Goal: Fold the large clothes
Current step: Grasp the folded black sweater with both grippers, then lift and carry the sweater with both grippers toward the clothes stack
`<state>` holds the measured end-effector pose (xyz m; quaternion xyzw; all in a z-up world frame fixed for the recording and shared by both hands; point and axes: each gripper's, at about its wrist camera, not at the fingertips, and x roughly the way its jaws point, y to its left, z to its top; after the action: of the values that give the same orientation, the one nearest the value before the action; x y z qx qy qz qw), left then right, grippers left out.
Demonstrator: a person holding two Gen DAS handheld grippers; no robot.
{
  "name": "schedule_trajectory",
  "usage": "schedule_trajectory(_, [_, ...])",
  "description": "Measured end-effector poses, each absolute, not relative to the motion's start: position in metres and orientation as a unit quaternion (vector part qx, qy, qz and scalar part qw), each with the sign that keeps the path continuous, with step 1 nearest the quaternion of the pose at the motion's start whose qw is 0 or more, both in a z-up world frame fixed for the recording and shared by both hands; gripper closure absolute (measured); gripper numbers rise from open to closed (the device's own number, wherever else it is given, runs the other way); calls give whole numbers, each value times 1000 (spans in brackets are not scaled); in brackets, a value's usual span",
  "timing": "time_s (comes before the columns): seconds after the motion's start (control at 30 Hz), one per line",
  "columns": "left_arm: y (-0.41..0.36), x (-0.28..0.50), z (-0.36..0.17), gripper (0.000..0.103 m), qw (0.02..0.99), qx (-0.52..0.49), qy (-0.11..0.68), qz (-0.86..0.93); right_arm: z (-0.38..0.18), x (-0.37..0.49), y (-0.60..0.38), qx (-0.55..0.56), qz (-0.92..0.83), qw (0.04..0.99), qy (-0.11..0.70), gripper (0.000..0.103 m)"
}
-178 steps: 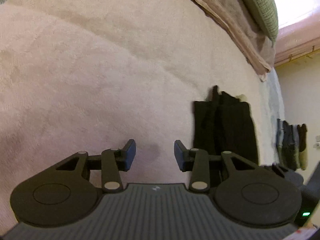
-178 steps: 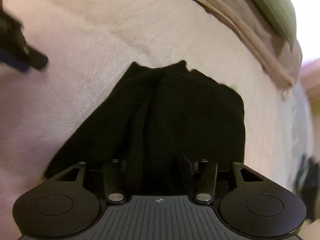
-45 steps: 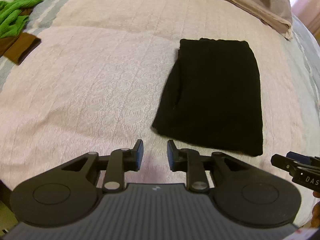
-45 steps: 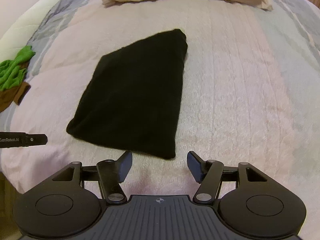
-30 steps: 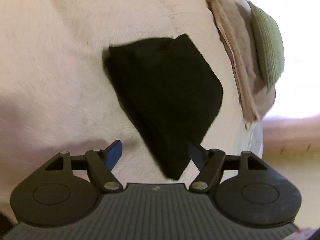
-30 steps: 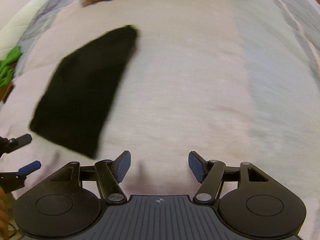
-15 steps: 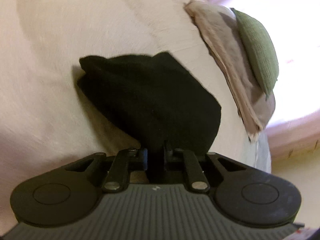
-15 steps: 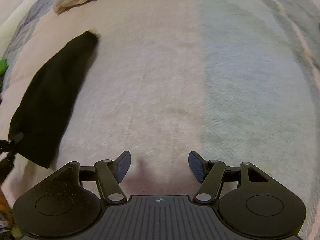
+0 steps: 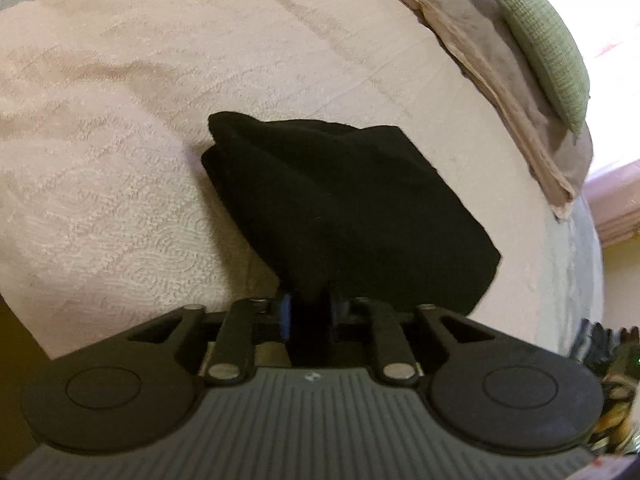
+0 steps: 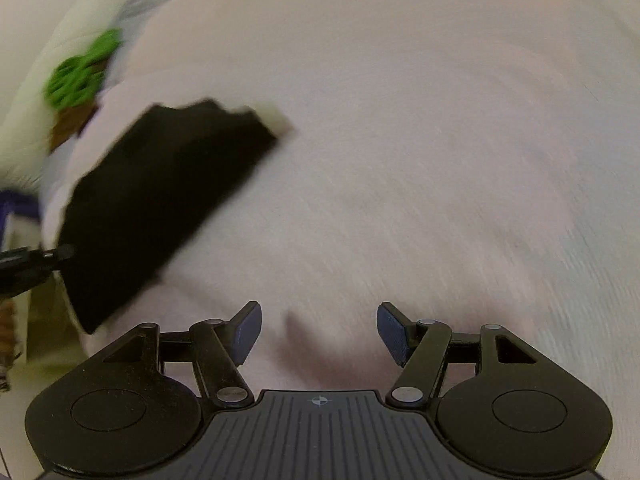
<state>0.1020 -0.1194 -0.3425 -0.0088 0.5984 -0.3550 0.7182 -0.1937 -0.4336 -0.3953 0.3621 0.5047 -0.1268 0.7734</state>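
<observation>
Pinching near corner of folded black garment (image 9: 348, 200), left gripper (image 9: 307, 312) narrow, jaws just eased slightly; garment lifted at that end, rest on pink bedspread (image 9: 120, 128). Right gripper (image 10: 319, 332) wide, nothing between, over bedspread.

Pink quilted bed (image 9: 168, 92): folded black garment (image 9: 360, 200), beige blanket (image 9: 492, 64), green cloth (image 10: 78, 74).

Soft, even indoor light fills both views. In the left wrist view a blown-out glare sits beyond the green pillow (image 9: 548, 44), and the black folded garment (image 9: 344, 208) reads as a near-featureless dark mass casting a faint shadow beside it. The right wrist view is smeared with motion blur. Fisheye curvature bends both edges.
</observation>
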Motion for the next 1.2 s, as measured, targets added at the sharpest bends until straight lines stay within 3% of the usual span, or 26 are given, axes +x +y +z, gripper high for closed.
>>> schedule_trajectory(0.07, [-113,95,-349,78,730,-21,593,-339,-387,-168,-452,345,-87,800,484,40])
schedule_trajectory(0.2, [-94,90,-353,65,735,-80,589,-328,-384,-107,-484,331,6,820,467,18])
schedule_trajectory(0.37, [-89,106,-355,53,734,-111,582,-331,-430,-33,-500,358,111,781,500,17])
schedule_trajectory(0.57, [-100,110,-380,52,709,-137,602,-341,-491,15,-504,422,173,725,517,17])
schedule_trajectory(0.83, [-104,120,-405,52,685,-184,604,-363,-525,54,-499,456,257,684,509,17])
schedule_trajectory(0.87, [-105,121,-407,52,683,-188,604,-365,-526,58,-495,451,267,683,509,19])
schedule_trajectory(0.9, [-105,122,-408,53,680,-194,605,-366,-526,60,-491,448,272,682,509,29])
schedule_trajectory(0.93, [-105,122,-409,57,679,-198,605,-367,-528,62,-488,448,277,679,511,42])
schedule_trajectory(0.97, [-107,121,-409,64,680,-195,604,-368,-533,66,-484,455,279,671,515,62])
schedule_trajectory(1.1, [-111,119,-402,87,692,-164,596,-372,-537,61,-485,475,274,669,503,75])
schedule_trajectory(1.2, [-115,118,-391,90,701,-135,588,-381,-530,53,-488,485,267,674,490,81])
